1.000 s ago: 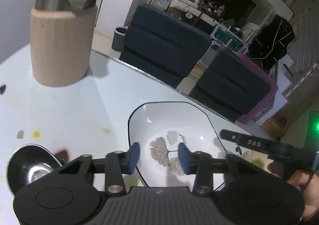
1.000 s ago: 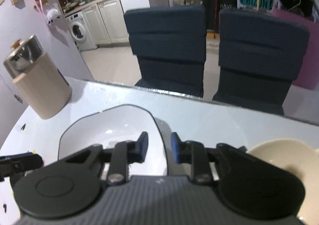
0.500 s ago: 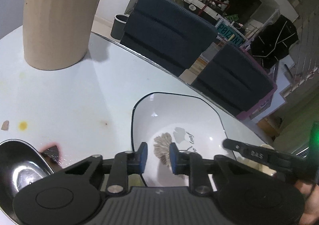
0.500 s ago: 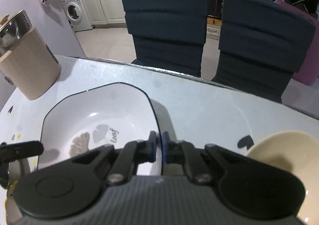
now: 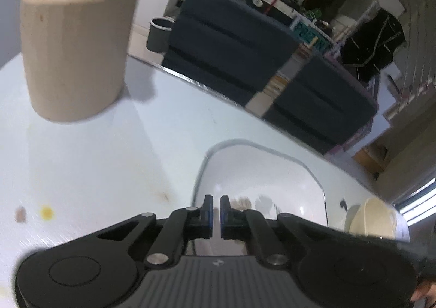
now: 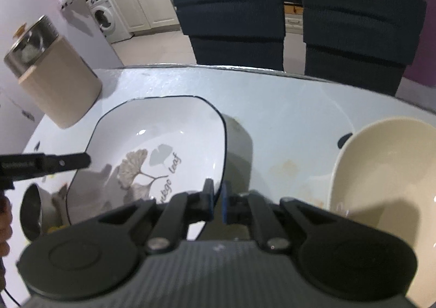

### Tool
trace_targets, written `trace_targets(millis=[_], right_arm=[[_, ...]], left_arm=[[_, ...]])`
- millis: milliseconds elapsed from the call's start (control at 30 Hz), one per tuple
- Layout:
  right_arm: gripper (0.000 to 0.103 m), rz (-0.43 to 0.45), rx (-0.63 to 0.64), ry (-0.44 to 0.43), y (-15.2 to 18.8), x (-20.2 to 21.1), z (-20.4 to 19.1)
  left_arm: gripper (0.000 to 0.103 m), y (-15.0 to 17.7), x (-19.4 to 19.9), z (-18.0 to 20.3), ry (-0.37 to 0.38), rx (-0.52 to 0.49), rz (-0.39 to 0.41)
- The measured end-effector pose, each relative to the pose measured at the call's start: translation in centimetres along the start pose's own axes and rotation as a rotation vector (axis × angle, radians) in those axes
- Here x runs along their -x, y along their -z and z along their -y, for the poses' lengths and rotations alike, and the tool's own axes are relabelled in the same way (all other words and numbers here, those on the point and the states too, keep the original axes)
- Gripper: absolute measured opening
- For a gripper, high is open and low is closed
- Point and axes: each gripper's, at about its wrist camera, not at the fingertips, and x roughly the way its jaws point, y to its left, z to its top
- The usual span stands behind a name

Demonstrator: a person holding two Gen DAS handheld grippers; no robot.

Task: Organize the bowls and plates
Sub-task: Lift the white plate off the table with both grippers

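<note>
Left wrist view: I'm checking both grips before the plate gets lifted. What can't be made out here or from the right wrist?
- Left wrist view: motion blur leaves it unclear whether the left gripper pinches the plate rim.
- Right wrist view: the right gripper body hides the plate's near edge.
- Right wrist view: the frame edge cuts off the cream bowl.

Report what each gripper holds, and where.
Right gripper pinches the right rim of the white square black-rimmed plate. Left gripper is shut at its left rim; hold unclear.

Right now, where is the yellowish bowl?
In the right wrist view, the cream bowl sits on the white table at the right, just right of the leaf-patterned plate.
</note>
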Motion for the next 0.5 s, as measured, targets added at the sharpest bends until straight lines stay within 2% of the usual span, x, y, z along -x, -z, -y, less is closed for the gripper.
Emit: trace_targets(millis=[67, 267, 500], right_arm=[[0.007, 0.004, -0.016, -0.007, 0.1, 0.0, 0.3], [0.007, 0.01, -0.036, -0.005, -0.1, -0.2, 0.3], [0.007, -0.002, -0.096, -0.038, -0.3, -0.4, 1.2]], left_arm=[[0.013, -0.9, 0.4, -0.5, -0.016, 0.007, 0.004], [0.013, -2.2, -1.6, -0.9, -0.04, -0.025, -0.114], [0.013, -2.1, -3.5, -0.1, -0.056, -0.101, -0.191]])
